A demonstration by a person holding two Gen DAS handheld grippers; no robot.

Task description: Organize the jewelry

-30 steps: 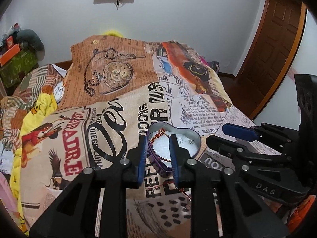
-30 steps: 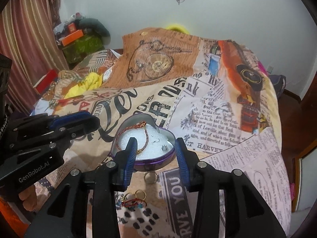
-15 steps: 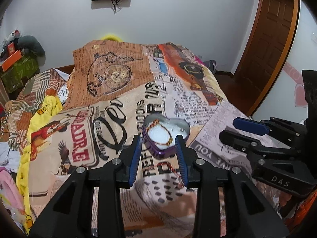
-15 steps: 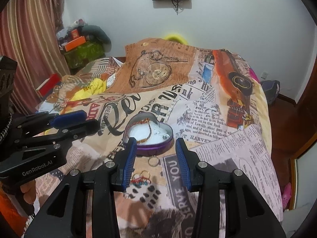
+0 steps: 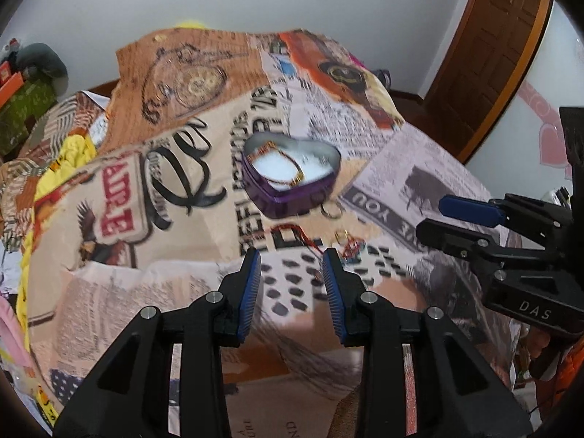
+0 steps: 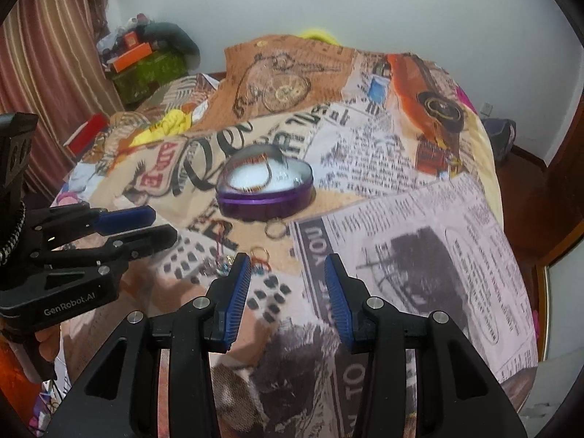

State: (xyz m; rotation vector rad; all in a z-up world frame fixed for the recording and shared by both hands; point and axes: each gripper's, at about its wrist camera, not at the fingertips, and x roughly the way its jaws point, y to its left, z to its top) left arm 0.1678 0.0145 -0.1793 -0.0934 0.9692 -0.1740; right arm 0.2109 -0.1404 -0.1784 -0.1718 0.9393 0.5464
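A purple heart-shaped tin (image 5: 292,179) with a white lining lies open on the printed bedspread; a red-and-gold bracelet (image 5: 281,166) lies inside. It also shows in the right wrist view (image 6: 264,191). Loose rings and red cord pieces (image 6: 252,259) lie on the cover in front of the tin, with a silver ring (image 6: 274,227) at the tin's near edge. My left gripper (image 5: 292,266) is open and empty, just short of the loose pieces (image 5: 346,244). My right gripper (image 6: 287,273) is open and empty, to the right of them.
The bedspread (image 6: 419,219) covers the whole bed and drops off at the right toward a wooden door (image 5: 489,47). Clutter and boxes (image 6: 142,58) stand at the far left beside a striped curtain (image 6: 43,73). A yellow cloth (image 5: 73,146) lies on the bed's left side.
Both grippers have pulled back and up from the tin, which now sits farther away. The left jaws have opened wider. The loose rings have come into view in front of the tin.
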